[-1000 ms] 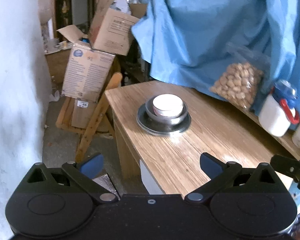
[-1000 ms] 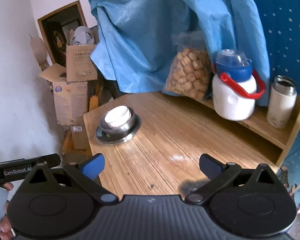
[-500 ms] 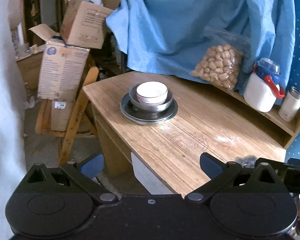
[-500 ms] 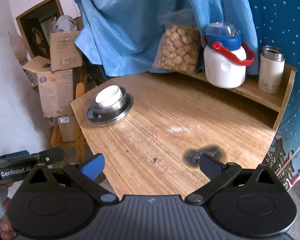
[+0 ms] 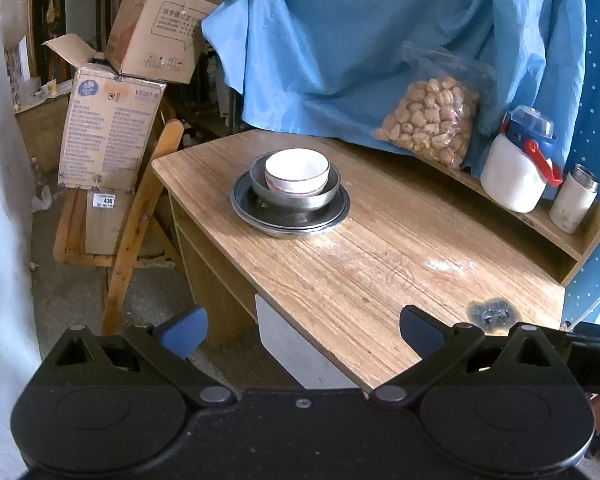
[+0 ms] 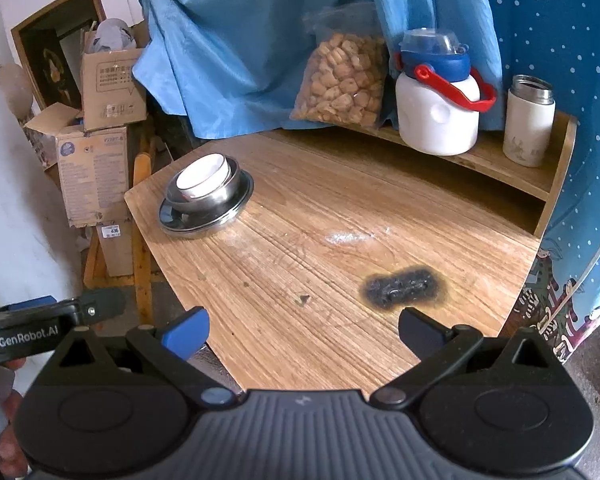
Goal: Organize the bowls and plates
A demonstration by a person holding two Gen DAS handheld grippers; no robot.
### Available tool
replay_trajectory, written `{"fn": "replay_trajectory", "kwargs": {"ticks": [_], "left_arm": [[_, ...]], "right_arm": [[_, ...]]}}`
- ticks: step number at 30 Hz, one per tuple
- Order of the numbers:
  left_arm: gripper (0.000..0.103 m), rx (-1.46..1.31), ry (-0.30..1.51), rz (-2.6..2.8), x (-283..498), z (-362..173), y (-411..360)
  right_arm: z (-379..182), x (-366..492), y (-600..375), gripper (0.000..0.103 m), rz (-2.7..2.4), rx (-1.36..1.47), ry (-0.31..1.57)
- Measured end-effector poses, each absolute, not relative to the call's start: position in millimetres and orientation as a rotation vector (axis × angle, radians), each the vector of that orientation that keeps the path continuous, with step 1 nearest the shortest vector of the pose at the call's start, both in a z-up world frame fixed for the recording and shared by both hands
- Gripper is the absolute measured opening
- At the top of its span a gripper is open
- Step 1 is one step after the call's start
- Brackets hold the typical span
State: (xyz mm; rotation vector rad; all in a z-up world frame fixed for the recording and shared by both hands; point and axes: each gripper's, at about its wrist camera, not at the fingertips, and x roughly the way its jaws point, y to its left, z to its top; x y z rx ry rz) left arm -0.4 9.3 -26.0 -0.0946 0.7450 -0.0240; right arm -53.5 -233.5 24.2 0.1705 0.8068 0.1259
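We hold the left claw (image 5: 300,330) with its fingers spread wide and nothing between them, poised off the near edge of the wooden counter (image 5: 380,272); the right claw (image 6: 302,330) is likewise spread and empty, just above the counter's near edge. Ahead of the left claw, slightly left of its midline and well apart from it, stands the stack: a white bowl (image 5: 297,171) with a thin red line nested inside a steel bowl (image 5: 296,196), which sits on steel plates (image 5: 290,216); two plate rims show at the stack's near edge. From the right claw the same stack lies far ahead and to the left, white bowl (image 6: 204,176) in steel bowl (image 6: 212,196) on the plates (image 6: 204,220), near the counter's far left corner. Just ahead of the right claw's right finger is a dark burn mark (image 6: 404,286) on the wood. On the raised shelf (image 6: 500,160) far ahead and to the right stand a bag of snacks (image 6: 344,80), a white jug (image 6: 438,120) with blue lid and red handle, and a white flask (image 6: 528,128), all before a blue cloth (image 6: 240,40). Cardboard boxes (image 5: 112,132) are piled far ahead to the left of the left claw, beyond the counter.
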Motion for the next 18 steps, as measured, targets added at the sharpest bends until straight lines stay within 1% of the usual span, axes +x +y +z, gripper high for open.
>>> {"fn": "replay_trajectory", "kwargs": {"ticks": [18], "left_arm": [[0.102, -0.102, 0.744, -0.012, -0.5, -27.0, 11.1]], "right_arm": [[22.8, -48.7, -231.7, 0.103, 0.119, 0.173, 0.812]]}}
